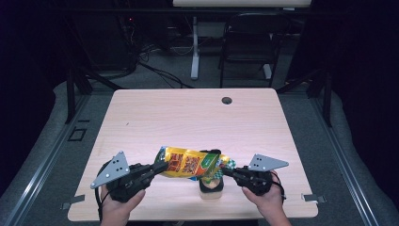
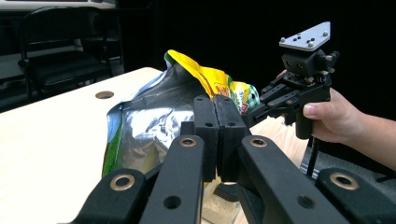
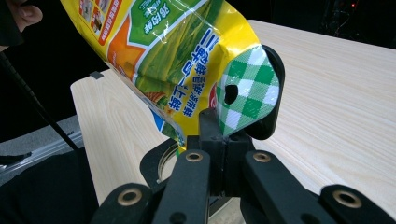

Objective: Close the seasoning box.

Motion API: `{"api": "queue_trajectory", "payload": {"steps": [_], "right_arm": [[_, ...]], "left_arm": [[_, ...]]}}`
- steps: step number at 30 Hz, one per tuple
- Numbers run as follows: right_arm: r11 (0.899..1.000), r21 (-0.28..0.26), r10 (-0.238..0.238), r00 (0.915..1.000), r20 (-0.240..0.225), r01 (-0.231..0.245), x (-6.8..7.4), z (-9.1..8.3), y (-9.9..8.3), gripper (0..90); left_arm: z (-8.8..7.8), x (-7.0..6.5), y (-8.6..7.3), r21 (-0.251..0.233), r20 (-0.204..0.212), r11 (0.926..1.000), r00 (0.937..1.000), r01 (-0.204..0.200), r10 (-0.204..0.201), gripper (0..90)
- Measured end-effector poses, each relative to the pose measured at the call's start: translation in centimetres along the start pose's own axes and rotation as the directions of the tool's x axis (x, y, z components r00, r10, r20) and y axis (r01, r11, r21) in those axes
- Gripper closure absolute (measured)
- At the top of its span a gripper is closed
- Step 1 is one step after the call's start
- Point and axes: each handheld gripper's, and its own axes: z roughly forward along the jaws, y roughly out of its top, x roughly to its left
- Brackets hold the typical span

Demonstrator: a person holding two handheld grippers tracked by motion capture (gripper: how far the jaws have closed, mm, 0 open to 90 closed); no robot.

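Observation:
A yellow and green snack bag [image 1: 190, 163] hangs stretched between my two grippers above the table's front edge. My left gripper [image 1: 162, 167] is shut on the bag's left end, where the silver inside [image 2: 149, 126] shows beside the closed jaws [image 2: 217, 135]. My right gripper [image 1: 225, 171] is shut on the green-chequered corner [image 3: 245, 93], with the jaws [image 3: 224, 140] pressed together below it. Under the bag stands a small jar [image 1: 211, 187] with a black rim [image 3: 152, 170]. Its black lid [image 3: 275, 88] rises behind the bag's corner. The right gripper [image 2: 257, 113] also faces me in the left gripper view.
The light wooden table [image 1: 188, 117] has a cable hole [image 1: 227, 100] near its far edge. A black chair [image 1: 249, 42] and a white desk leg [image 1: 195, 47] stand beyond it. Grey brackets [image 1: 310, 197] mark the front corners.

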Motion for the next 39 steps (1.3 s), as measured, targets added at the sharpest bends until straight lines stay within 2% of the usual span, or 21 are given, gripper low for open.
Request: {"api": "queue_trajectory", "payload": {"steps": [39], "right_arm": [[1.000,0.002,0.003,1.0000,0.009,-0.003,0.18,0.00,-0.08,90.0]], "left_arm": [[-0.04,-0.21,0.32,-0.001,0.007,1.0000,0.9999,-0.007,0.007,89.4]]}}
